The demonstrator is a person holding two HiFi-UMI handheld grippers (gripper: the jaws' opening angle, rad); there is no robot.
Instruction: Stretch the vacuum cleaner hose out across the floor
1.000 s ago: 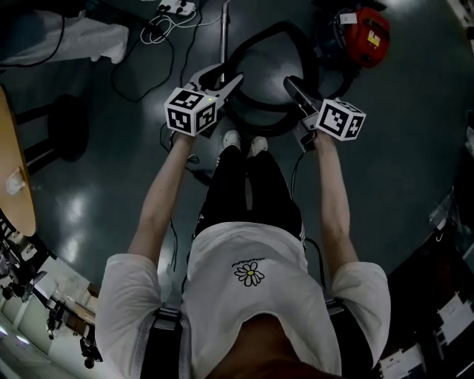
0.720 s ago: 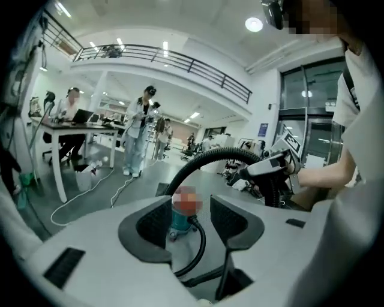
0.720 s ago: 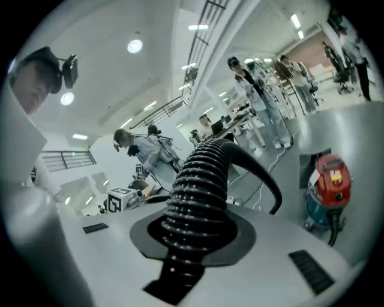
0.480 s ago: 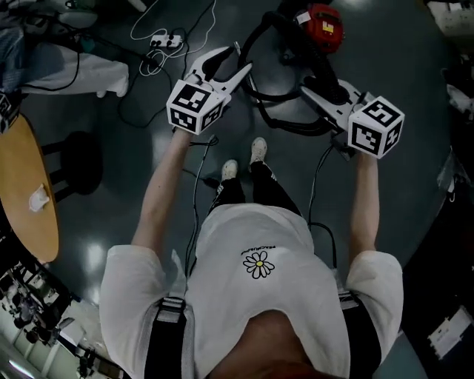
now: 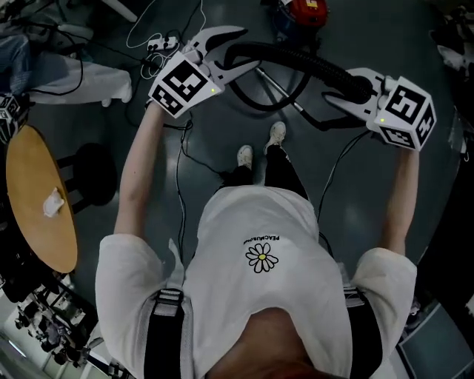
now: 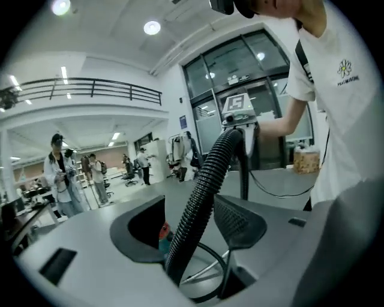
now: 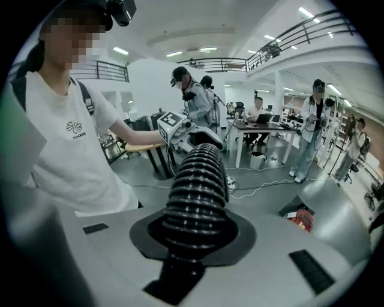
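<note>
Pinching the hose (image 5: 296,58) tight, right gripper (image 5: 344,86) fingers hold — left gripper (image 5: 247,49) fingers, just opened wider, straddle it.

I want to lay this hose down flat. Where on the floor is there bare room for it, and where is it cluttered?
Bare floor lies right of the red vacuum cleaner, and more right of the shoes. Crowded: cables and a power strip upper left, the hose loop ahead of the shoes, table and stool at left.

Ribbed black plastic hose (image 5: 296,59), glossy dark floor (image 5: 215,141), smooth wooden tabletop (image 5: 41,222), soft white cloth T-shirt (image 5: 259,303)
</note>
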